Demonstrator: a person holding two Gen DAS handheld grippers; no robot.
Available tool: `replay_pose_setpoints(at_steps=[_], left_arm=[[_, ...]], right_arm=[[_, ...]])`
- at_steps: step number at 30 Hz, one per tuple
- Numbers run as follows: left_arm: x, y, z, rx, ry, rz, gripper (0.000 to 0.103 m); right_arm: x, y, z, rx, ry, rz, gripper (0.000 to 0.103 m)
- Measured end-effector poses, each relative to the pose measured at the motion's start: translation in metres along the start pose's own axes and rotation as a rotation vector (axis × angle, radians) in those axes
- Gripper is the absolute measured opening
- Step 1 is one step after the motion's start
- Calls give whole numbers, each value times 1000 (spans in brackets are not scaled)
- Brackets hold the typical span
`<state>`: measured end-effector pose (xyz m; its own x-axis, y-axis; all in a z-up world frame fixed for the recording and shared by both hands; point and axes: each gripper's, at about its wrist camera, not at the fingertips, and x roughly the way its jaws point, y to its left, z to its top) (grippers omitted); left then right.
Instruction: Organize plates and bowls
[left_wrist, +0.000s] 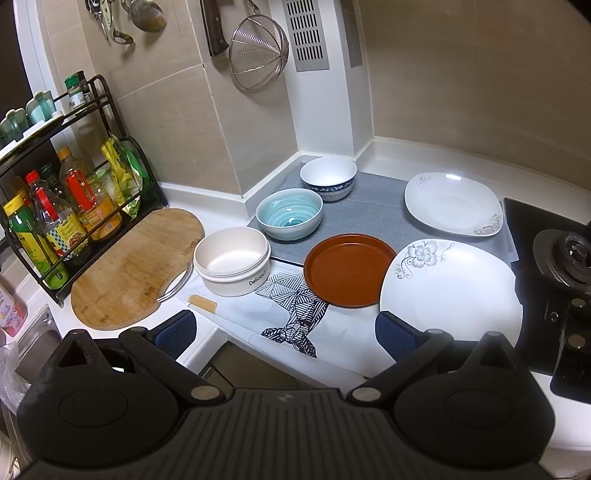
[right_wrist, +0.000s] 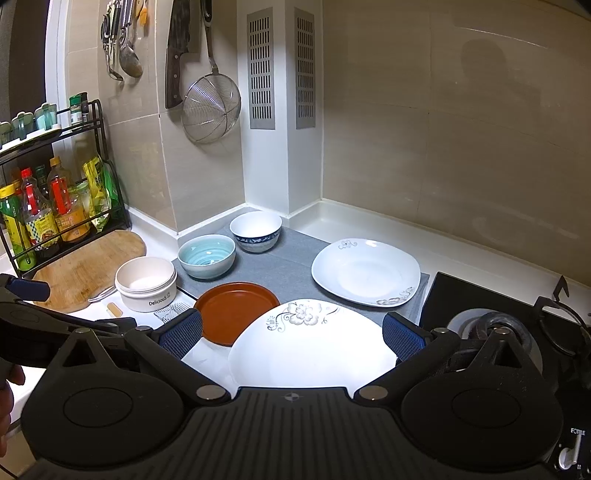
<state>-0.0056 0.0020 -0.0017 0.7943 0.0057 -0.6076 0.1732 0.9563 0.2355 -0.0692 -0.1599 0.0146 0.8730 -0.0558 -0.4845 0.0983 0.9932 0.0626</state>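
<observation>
Bowls line the tabletop (left_wrist: 399, 155) in the left wrist view: cream bowl (left_wrist: 232, 265), teal bowl (left_wrist: 289, 218), blue-patterned bowl (left_wrist: 328, 178); left hand-held gripper (left_wrist: 284, 328) gapes empty. Right wrist view: right hand-held gripper (right_wrist: 291, 334) spread wide around the near floral plate (right_wrist: 314, 343), brown plate (right_wrist: 236, 310) alongside.

Brown plate (left_wrist: 349, 269); two white plates (left_wrist: 452, 203) with grey floral motifs; teal-swirled bowl (left_wrist: 290, 218); blue-banded white bowl (left_wrist: 328, 177); cream bowl (left_wrist: 232, 266) (black lettering); grey mat (left_wrist: 369, 214).
</observation>
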Motion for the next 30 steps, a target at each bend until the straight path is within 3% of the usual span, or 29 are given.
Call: replay_pose_setpoints(at_steps=[15, 18, 23, 30], left_arm=[[7, -2, -10, -58, 91, 1, 103], [21, 10, -9, -83, 107, -3, 103], [56, 34, 3, -126, 147, -69, 103], [135, 73, 16, -194, 272, -249, 103]], right_arm=[[6, -11, -8, -11, -59, 30, 103], [18, -8, -3, 15, -22, 42, 103], [53, 1, 16, 3, 20, 33, 103], [139, 21, 52, 40, 157, 94, 103]])
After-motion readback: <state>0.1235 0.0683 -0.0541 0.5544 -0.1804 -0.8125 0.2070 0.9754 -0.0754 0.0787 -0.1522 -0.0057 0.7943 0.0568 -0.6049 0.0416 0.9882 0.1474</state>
